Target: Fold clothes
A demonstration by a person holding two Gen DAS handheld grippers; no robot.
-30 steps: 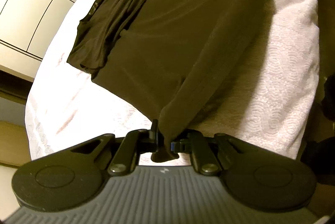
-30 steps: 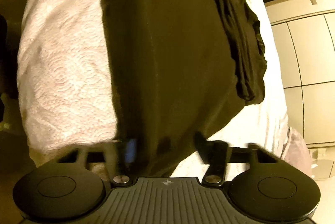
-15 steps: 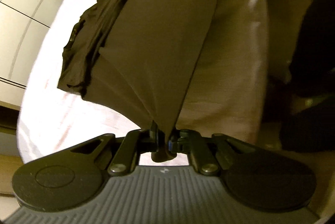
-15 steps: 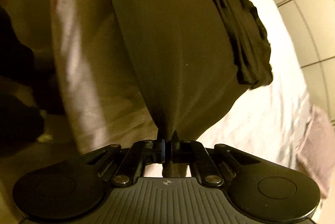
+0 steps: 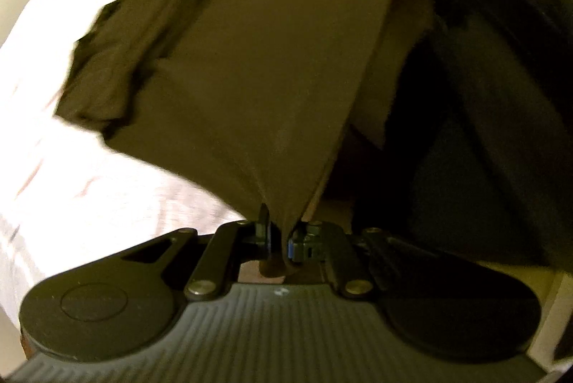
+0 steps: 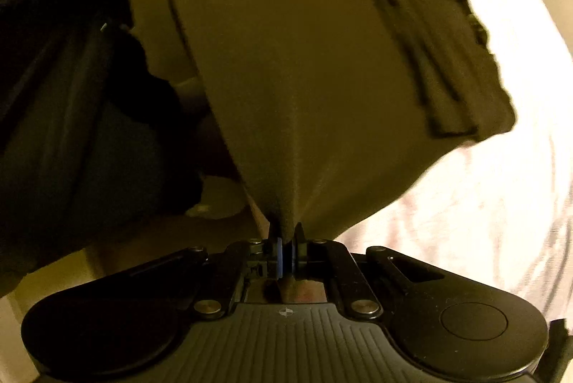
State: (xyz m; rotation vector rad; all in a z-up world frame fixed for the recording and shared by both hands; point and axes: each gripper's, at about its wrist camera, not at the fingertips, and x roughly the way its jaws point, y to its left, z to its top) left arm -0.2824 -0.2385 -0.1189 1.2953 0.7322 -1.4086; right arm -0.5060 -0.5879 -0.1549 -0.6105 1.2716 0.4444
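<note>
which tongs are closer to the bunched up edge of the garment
Neither clearly. The left tongs and right tongs each clamp a corner of the garment, with its bunched edge lying far ahead on the bed.

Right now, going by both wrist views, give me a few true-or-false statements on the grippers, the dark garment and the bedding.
1. The left gripper is shut on the dark brown garment. True.
2. The right gripper is open and holds nothing. False: it pinches the same garment.
3. The garment lies partly on a white quilted bedspread. True.
4. The bunched folds are at the garment's gripped end. False: they sit at the far end.
</note>
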